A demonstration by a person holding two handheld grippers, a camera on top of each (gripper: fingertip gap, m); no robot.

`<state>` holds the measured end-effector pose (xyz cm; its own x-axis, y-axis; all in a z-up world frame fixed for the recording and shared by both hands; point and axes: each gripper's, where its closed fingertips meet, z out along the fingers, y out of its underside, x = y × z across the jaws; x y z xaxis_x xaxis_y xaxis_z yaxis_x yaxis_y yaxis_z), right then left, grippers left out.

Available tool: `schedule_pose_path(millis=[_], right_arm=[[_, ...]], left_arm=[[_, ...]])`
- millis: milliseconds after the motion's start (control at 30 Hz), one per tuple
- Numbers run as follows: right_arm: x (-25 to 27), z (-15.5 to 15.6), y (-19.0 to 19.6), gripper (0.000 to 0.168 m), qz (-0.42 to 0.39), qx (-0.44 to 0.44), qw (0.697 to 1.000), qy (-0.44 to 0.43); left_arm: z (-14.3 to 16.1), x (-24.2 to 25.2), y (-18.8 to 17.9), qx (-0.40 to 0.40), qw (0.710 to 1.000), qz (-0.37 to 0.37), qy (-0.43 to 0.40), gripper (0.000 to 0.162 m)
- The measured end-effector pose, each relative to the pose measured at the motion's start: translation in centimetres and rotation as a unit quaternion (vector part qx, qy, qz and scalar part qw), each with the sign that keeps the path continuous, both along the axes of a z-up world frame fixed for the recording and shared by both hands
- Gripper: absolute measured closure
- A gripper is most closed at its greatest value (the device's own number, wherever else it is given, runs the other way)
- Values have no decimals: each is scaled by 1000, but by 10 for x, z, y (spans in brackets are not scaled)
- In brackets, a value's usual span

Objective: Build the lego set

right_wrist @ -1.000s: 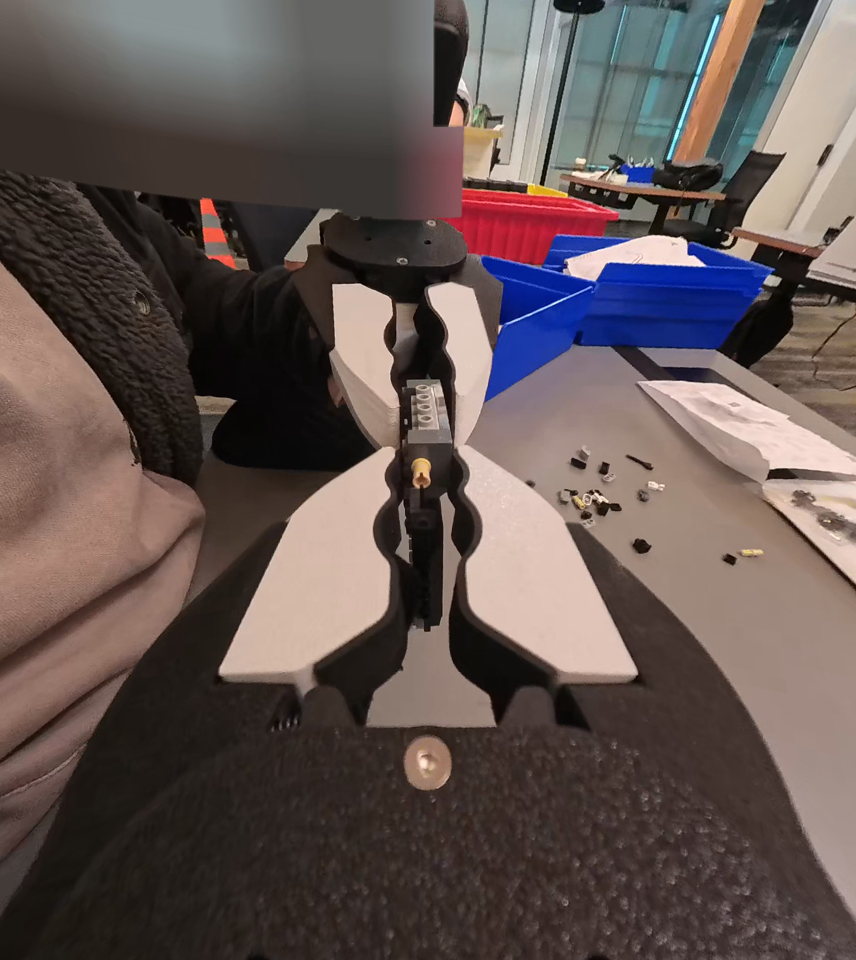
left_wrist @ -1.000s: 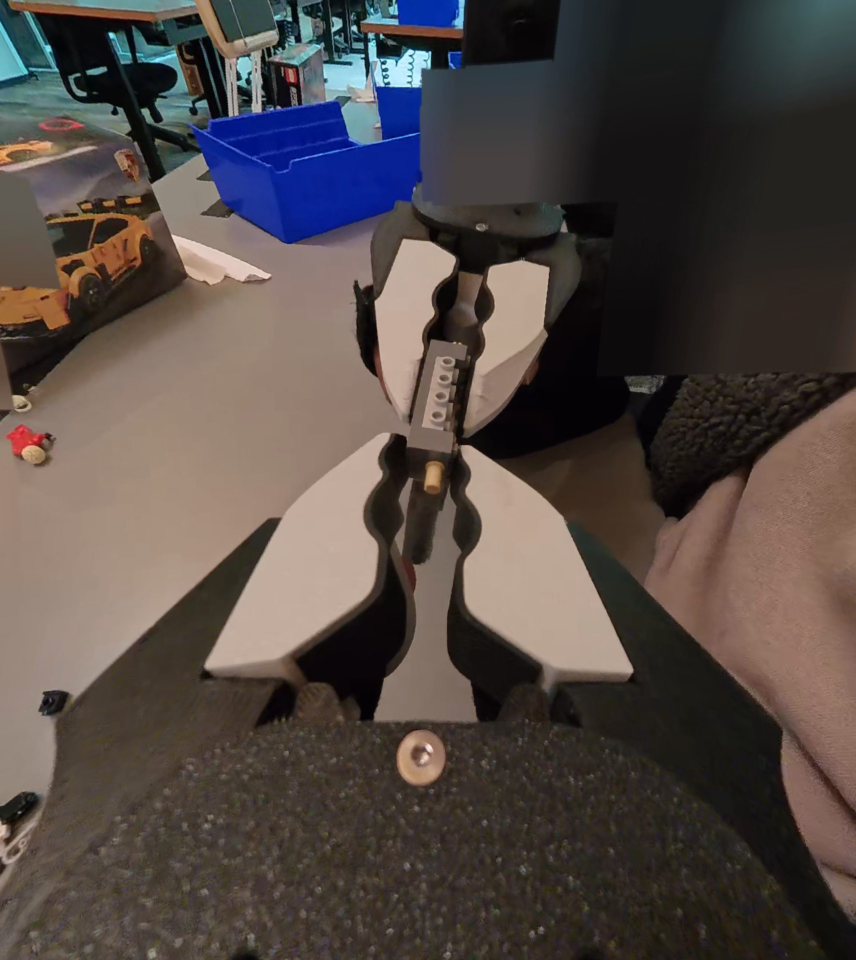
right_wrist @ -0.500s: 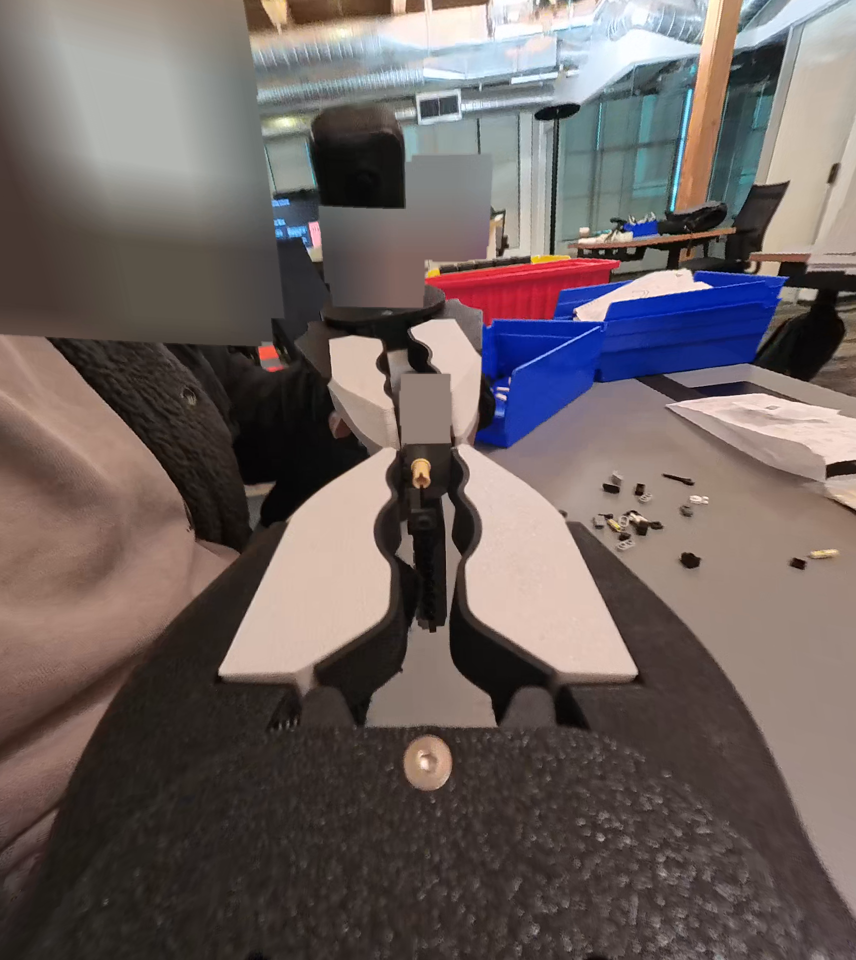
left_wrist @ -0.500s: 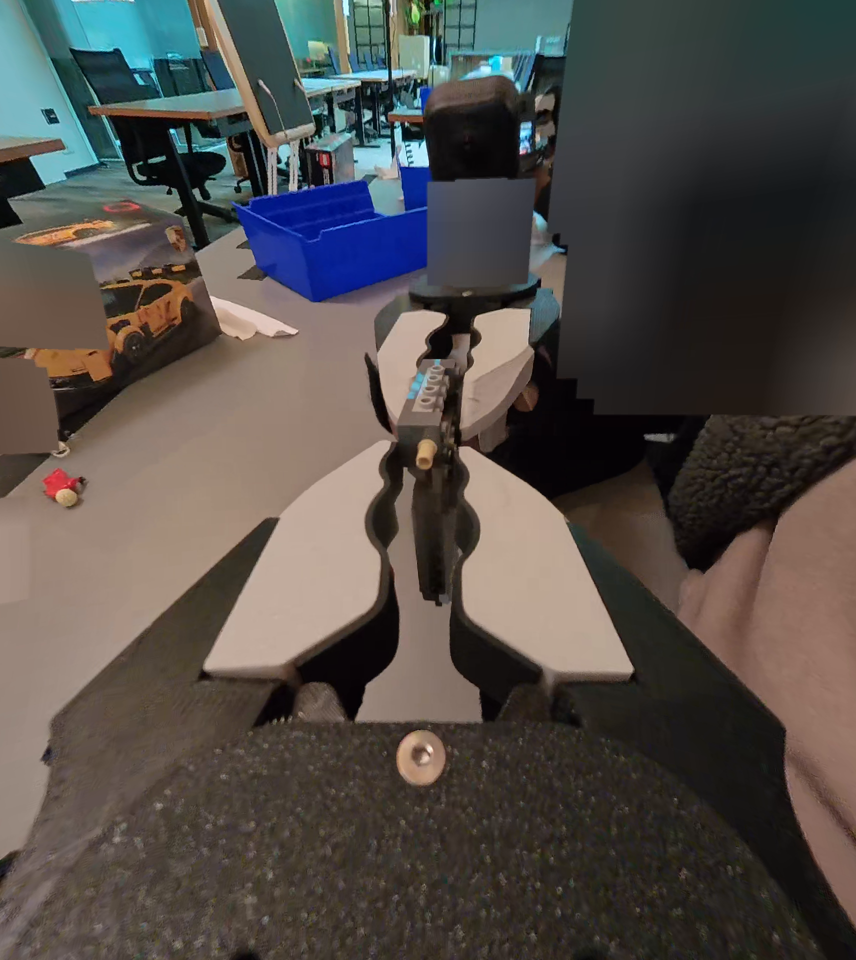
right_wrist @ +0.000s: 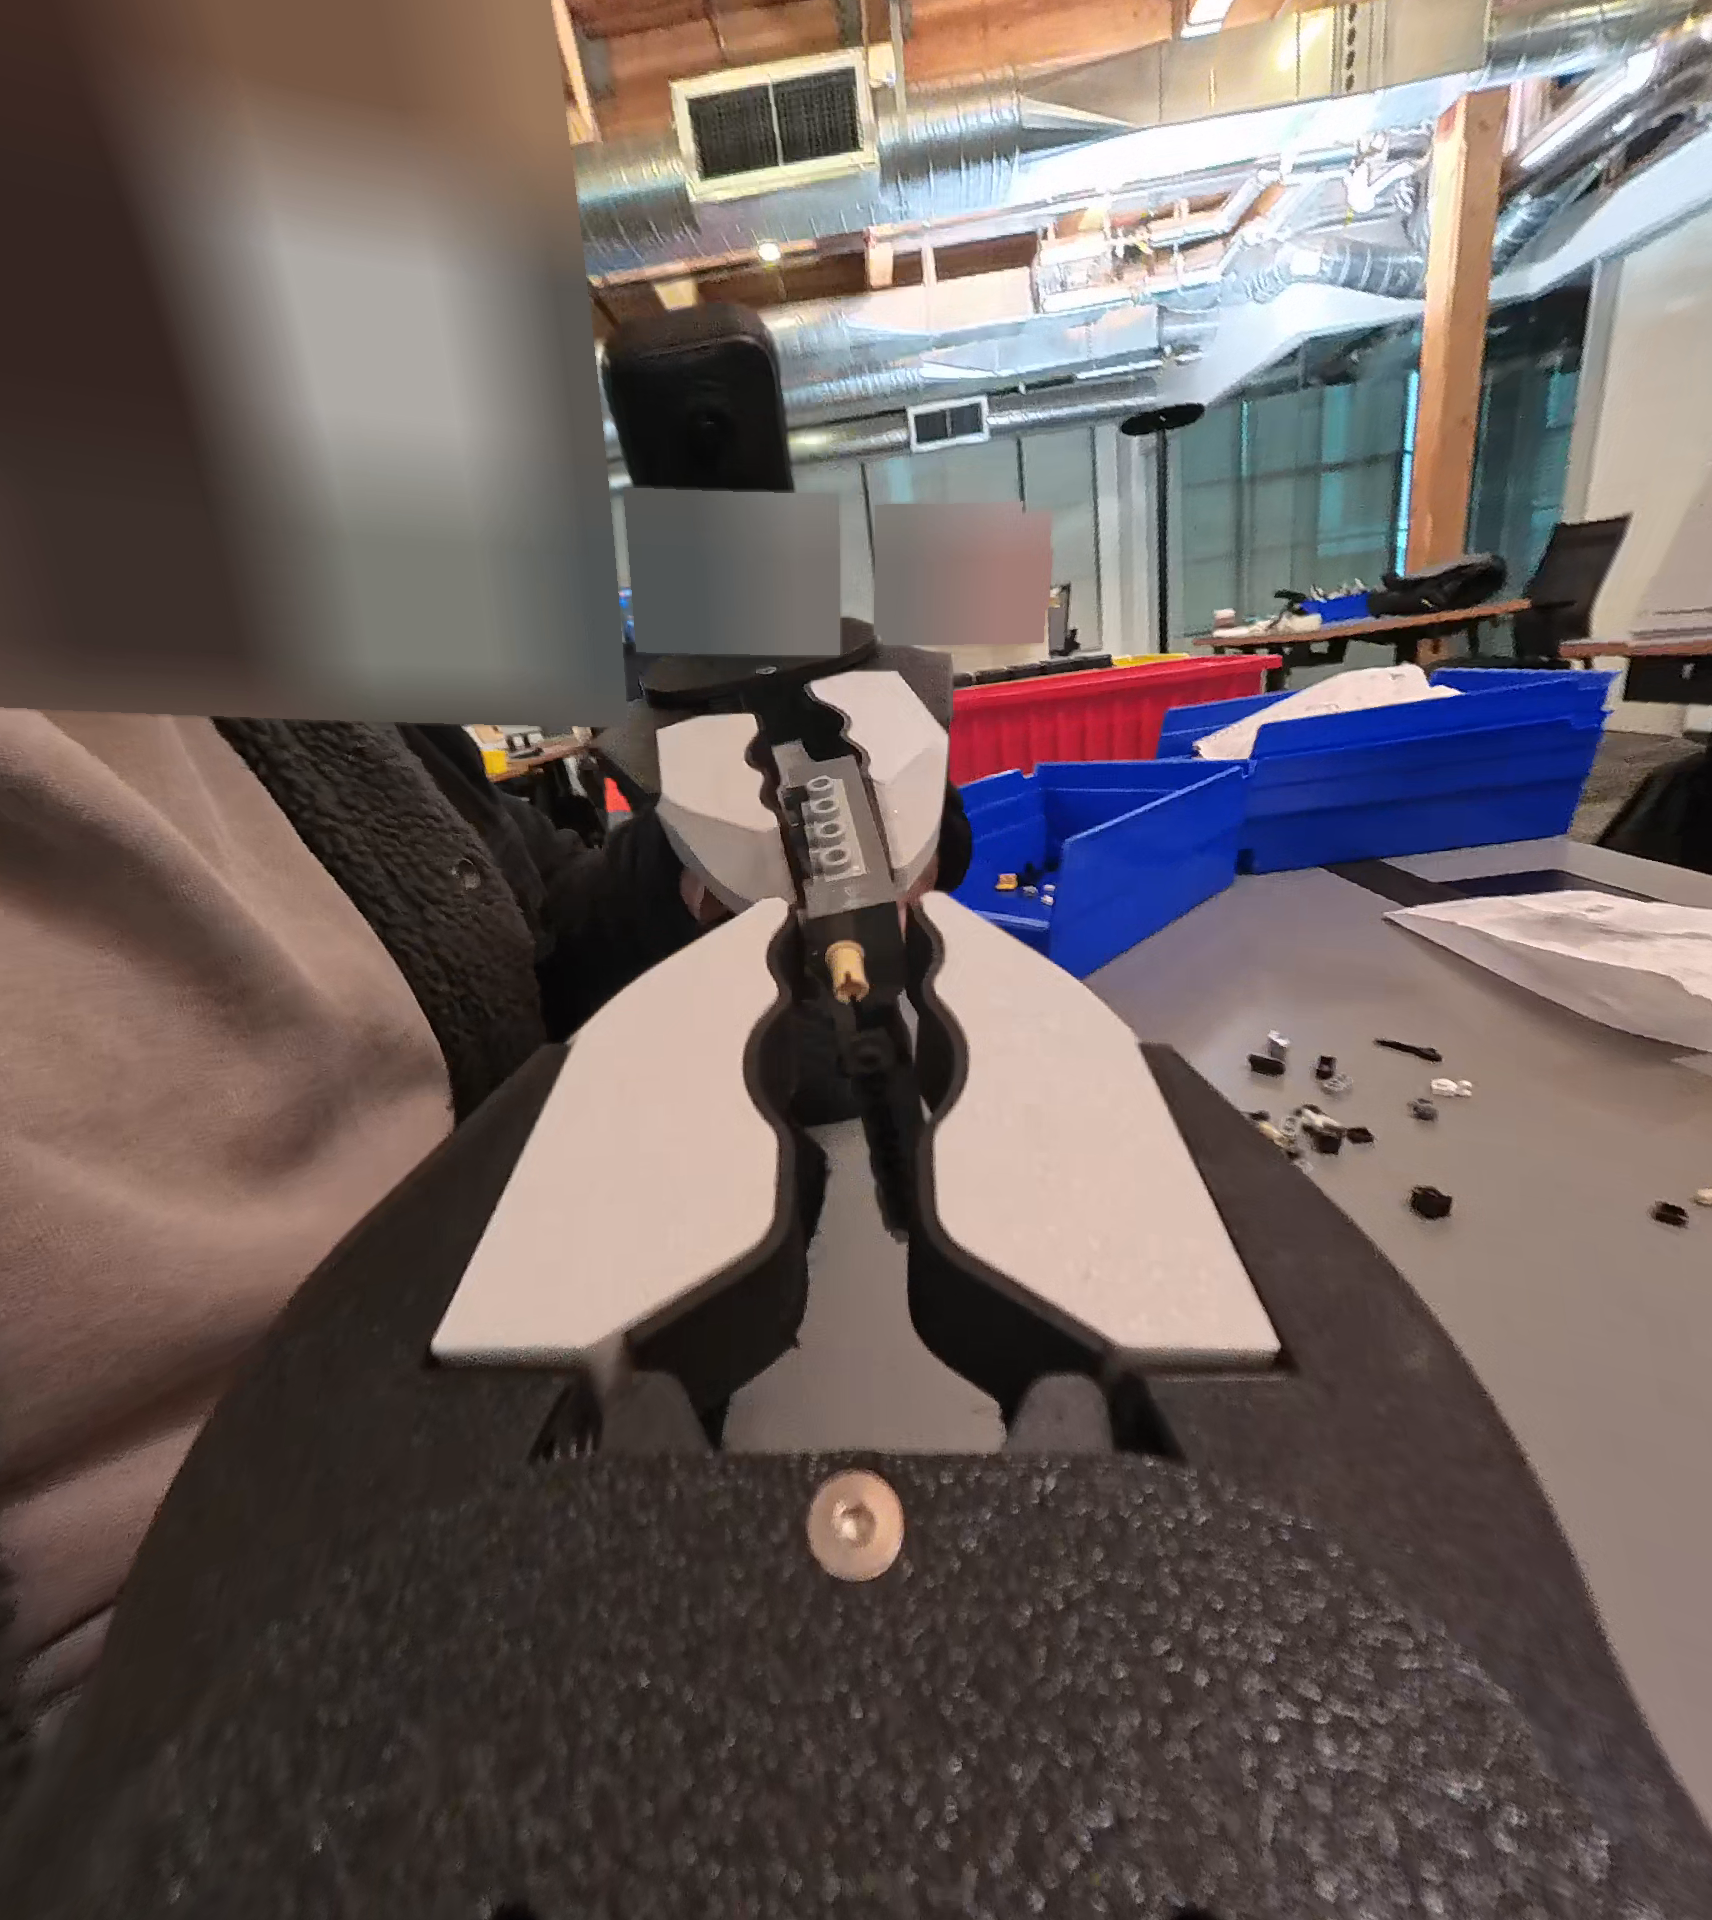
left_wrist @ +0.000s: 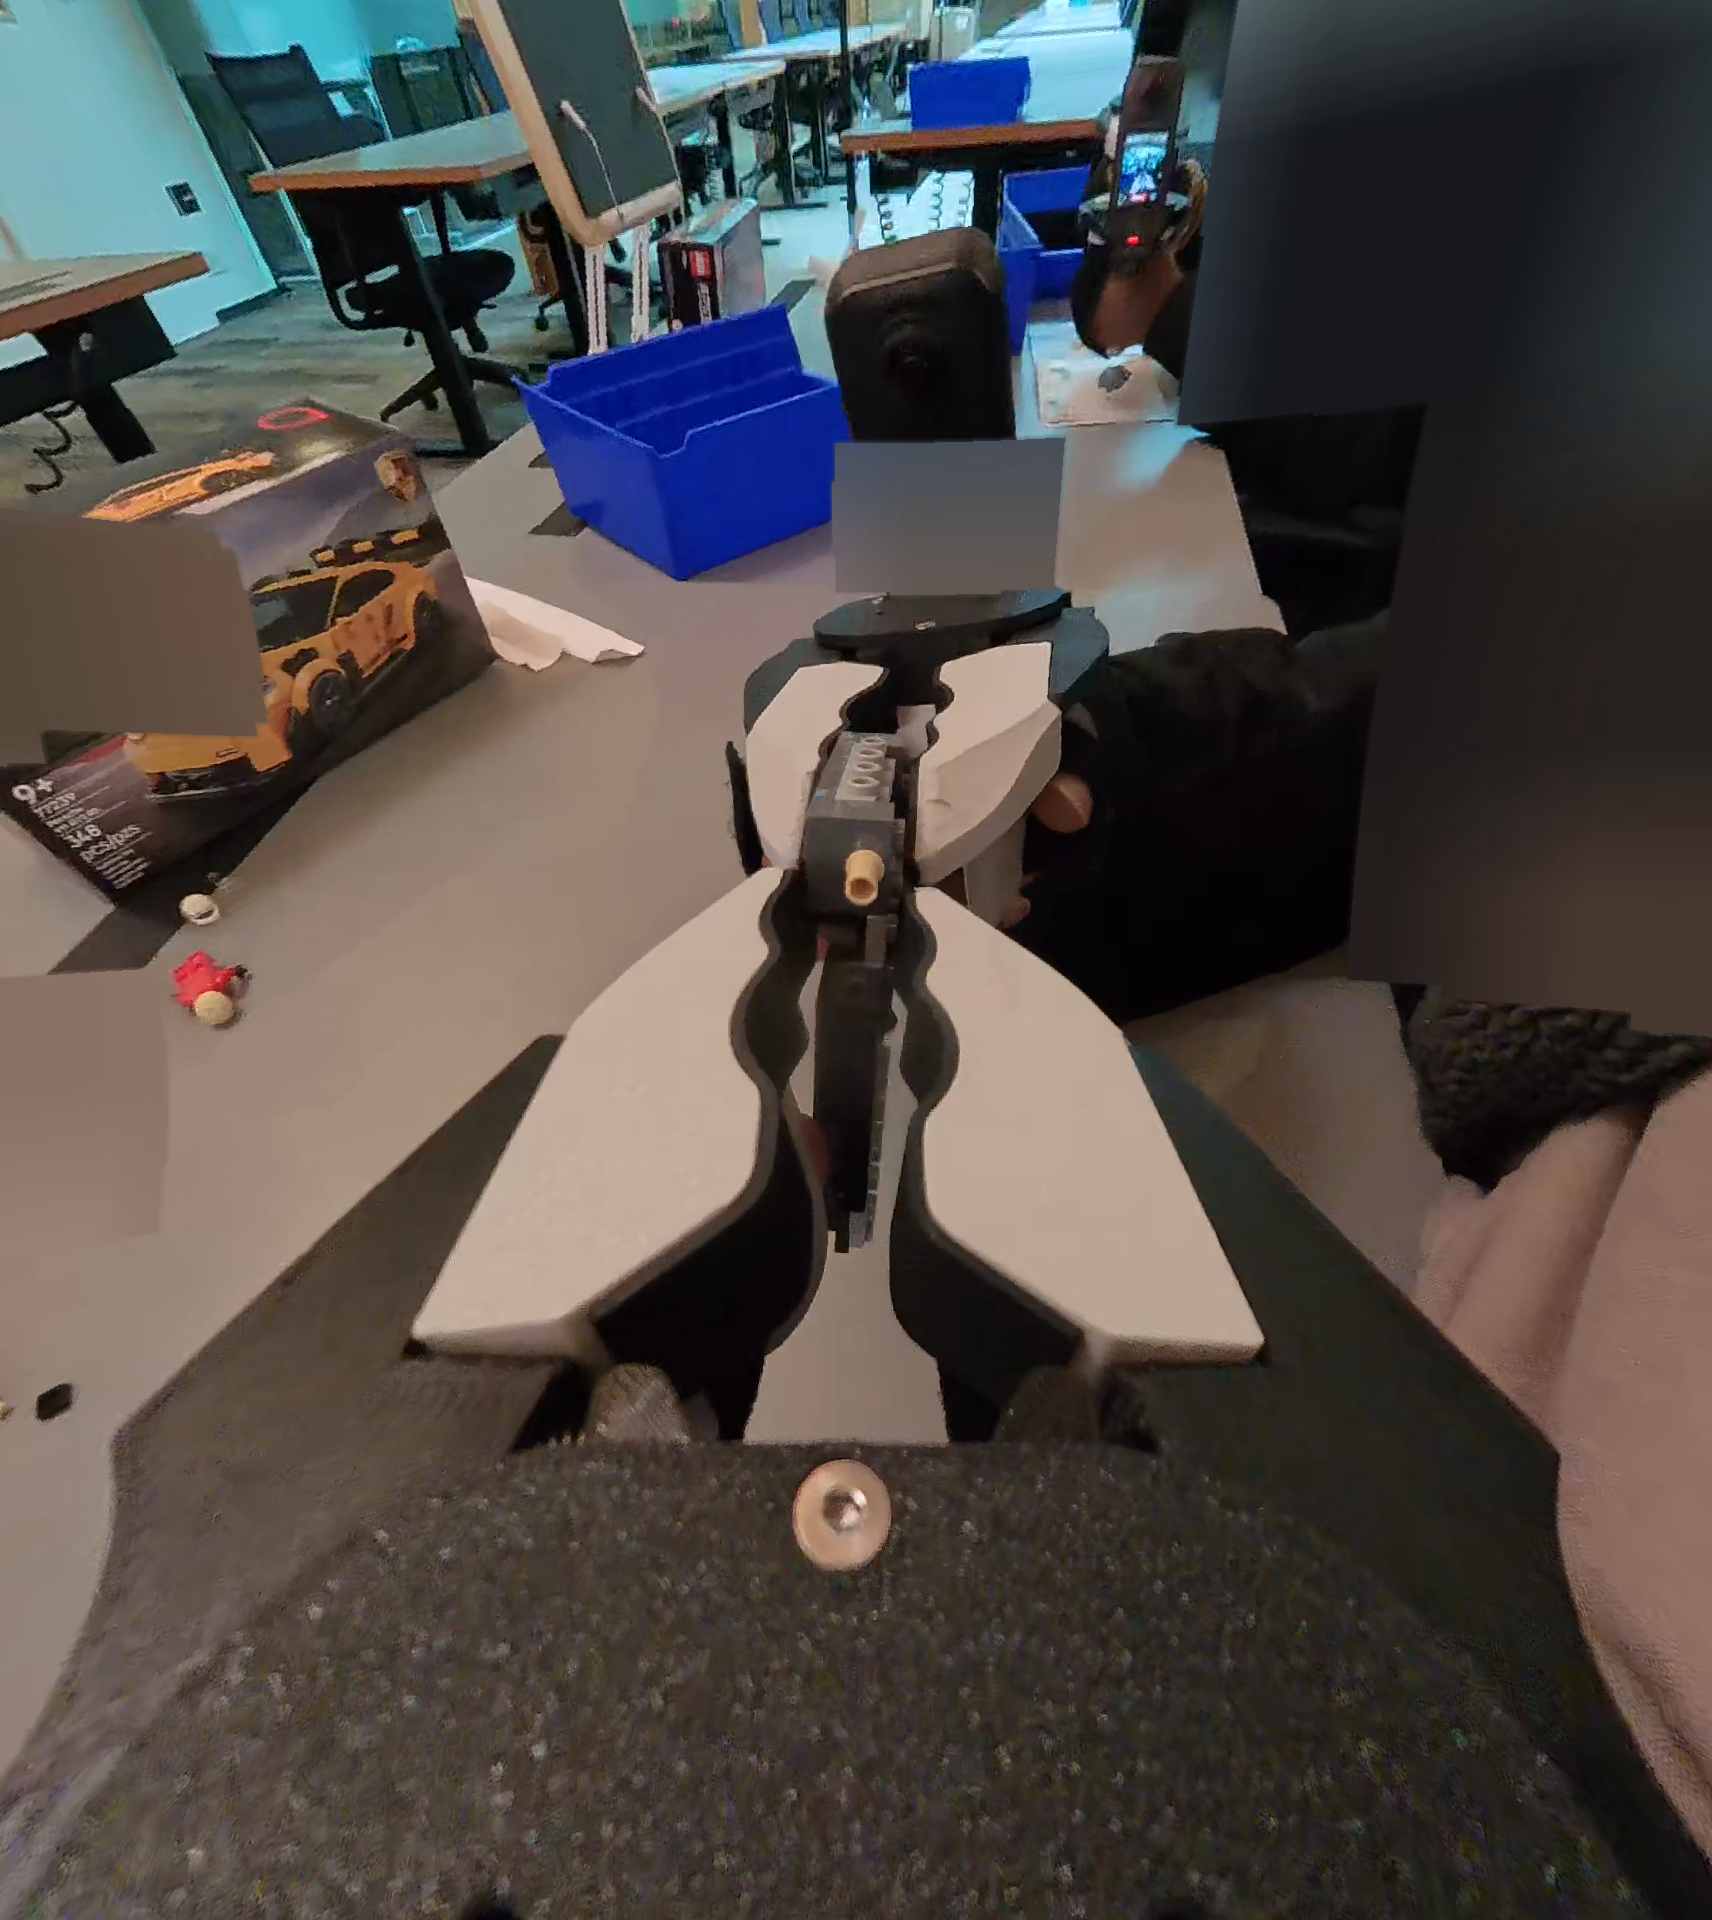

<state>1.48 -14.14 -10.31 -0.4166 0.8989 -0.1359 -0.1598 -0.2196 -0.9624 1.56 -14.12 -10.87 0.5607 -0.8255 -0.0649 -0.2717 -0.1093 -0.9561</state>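
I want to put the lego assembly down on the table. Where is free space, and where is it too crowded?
Free: the grey table between the lego box, the blue bin and the left gripper; also near the right gripper, before the loose small parts. Crowded: those parts, the paper bag and the red piece.

Wrist cameras face each other closely along their grippers, sharing the gripped lego assembly (left_wrist: 857, 821).
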Motion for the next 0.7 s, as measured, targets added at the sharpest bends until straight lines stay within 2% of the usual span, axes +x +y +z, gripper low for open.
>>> schedule_pose_path(millis=[333,500,700], right_arm=[[5,5,-7,153,14,24,999,17],[5,5,-7,153,18,17,1000,19],[1,1,-1,153,2,8,1000,2]], left_arm=[[5,8,-5,-15,1000,-8,-11,146],[6,8,-5,6,999,-23,-32,147],[1,4,0,-29,998,-21,-57,146]])
